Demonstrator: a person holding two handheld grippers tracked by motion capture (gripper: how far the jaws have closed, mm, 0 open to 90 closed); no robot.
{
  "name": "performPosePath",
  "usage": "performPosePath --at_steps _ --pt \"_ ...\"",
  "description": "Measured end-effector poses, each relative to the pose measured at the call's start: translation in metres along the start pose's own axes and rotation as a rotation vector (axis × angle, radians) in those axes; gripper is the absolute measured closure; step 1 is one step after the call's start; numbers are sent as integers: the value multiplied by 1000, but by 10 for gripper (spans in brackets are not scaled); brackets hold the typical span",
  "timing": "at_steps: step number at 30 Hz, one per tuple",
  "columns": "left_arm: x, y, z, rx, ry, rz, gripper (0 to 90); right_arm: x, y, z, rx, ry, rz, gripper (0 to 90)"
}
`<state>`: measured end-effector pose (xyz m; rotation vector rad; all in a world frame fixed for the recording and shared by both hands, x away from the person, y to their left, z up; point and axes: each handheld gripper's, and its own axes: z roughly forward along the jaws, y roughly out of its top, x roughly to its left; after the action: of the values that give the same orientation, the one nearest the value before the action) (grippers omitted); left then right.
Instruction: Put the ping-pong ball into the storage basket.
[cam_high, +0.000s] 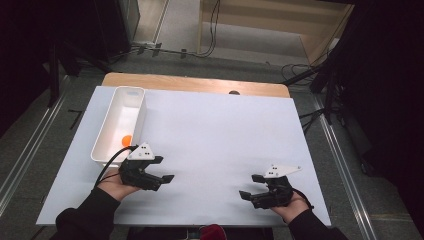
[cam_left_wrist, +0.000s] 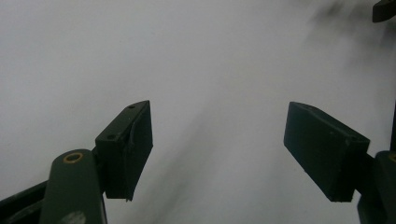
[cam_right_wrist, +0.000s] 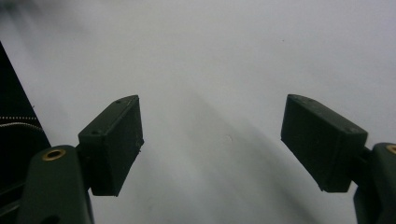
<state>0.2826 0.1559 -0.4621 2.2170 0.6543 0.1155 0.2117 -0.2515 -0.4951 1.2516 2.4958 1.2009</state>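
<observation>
The orange ball (cam_high: 127, 139) sits in the white bin (cam_high: 134, 114), down at the bin's near end, close to the corner nearest my left hand. It is loose on the bin floor with nothing touching it. I judge it the thing in hand, since it is the only loose item on the table and my left gripper (cam_high: 165, 172) is the one closest to it.

That gripper rests just past the bin's near corner, over the white table sheet (cam_high: 225, 135), its jaws pointing toward the middle of the table rather than at the ball. In the left gripper view its jaws stand well apart with only bare sheet between them, so it is open and holding nothing. I read that pose as a neutral one: hand low, clear of the bin wall, so nothing gets knocked.

My right gripper (cam_high: 248, 186) is well apart from the bin, near the front right of the sheet, jaws facing inward toward the left one. The right gripper view shows its jaws spread wide over bare sheet too: open, empty.

With the ball in the bin and both claws parked off to either side, I judge the ball either delivered or waiting to be picked out.
</observation>
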Motion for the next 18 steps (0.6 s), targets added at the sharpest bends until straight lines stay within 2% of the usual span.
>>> performPosePath --at_steps 10,18 --pt "-1 -6 -4 1 26 -6 243 0 0 0 0 0 3 195" --pt "-1 -12 -8 -3 17 -14 243 -1 0 -1 -2 0 3 195"
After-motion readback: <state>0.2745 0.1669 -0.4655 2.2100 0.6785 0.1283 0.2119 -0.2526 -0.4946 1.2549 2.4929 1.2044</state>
